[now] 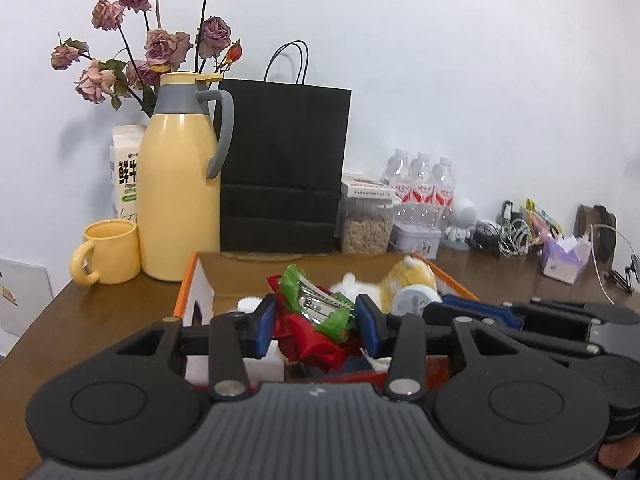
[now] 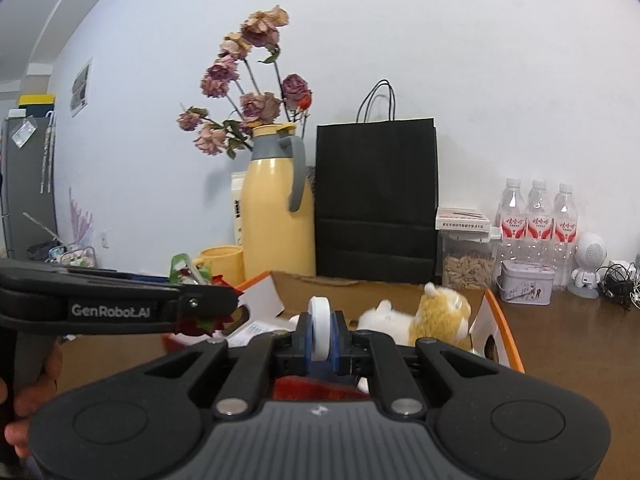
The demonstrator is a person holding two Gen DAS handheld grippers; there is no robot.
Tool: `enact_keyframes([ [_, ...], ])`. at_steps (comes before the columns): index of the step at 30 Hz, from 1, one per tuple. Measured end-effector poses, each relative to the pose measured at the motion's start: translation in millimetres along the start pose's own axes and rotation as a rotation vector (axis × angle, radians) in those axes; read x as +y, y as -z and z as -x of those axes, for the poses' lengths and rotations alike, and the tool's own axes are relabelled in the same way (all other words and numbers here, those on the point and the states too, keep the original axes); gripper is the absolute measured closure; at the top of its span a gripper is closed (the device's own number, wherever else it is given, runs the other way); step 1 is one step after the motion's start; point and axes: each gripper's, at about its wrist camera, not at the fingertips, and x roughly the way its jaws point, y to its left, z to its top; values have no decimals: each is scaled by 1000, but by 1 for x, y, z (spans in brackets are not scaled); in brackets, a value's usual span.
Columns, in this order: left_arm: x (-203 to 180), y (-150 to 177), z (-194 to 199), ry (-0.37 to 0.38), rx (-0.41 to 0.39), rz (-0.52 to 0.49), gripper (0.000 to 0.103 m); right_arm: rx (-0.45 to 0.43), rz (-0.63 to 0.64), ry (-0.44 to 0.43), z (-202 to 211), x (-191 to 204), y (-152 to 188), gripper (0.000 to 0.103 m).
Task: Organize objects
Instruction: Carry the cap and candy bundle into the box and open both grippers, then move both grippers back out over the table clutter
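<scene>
Red-and-green crinkled foil bundle with a shiny metal clip on top (image 1: 316, 320) sits clamped between the blue pads of the left claw (image 1: 316, 316), held above the open cardboard box with orange edges (image 1: 188, 280). It looks light and crushable, the foil slippery; a gentle squeeze across its bulk, as now, seems safer than pinching the clip. The right claw (image 2: 320, 334) is closed tight on a thin white disc (image 2: 320, 328), stiff and light, gripped across its flat faces, also over the box. Below lies a soft yellow-and-white plush animal (image 2: 436, 316), easy to grab anywhere. Behind, on the brown table (image 1: 100, 304), stand a yellow thermos jug (image 1: 180, 200) and a black paper bag (image 1: 284, 168).
</scene>
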Motion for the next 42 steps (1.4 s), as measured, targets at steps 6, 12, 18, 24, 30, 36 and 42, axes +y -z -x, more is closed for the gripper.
enact_keyframes([
  [6, 5, -12, -44, -36, -11, 47, 60, 12, -38, 39, -39, -16, -7, 95],
  [12, 19, -7, -79, -78, 16, 68, 60, 46, -91, 55, -75, -36, 0, 95],
  [18, 26, 1, -89, -95, 47, 67, 60, 77, -87, 36, -89, -37, 7, 95],
  [24, 20, 4, -80, -95, 10, 34, 22, 71, -48, 67, -82, -31, 9, 92],
  [30, 15, 3, -66, -133, -92, 23, 0, 55, -22, 95, -72, -26, 10, 21],
  [36, 12, 2, -65, -148, -93, 24, 0, 34, -21, 109, -67, -26, 8, 0],
  [42, 12, 3, -64, -146, -92, 19, 0, 20, -22, 115, -62, -26, 7, 0],
])
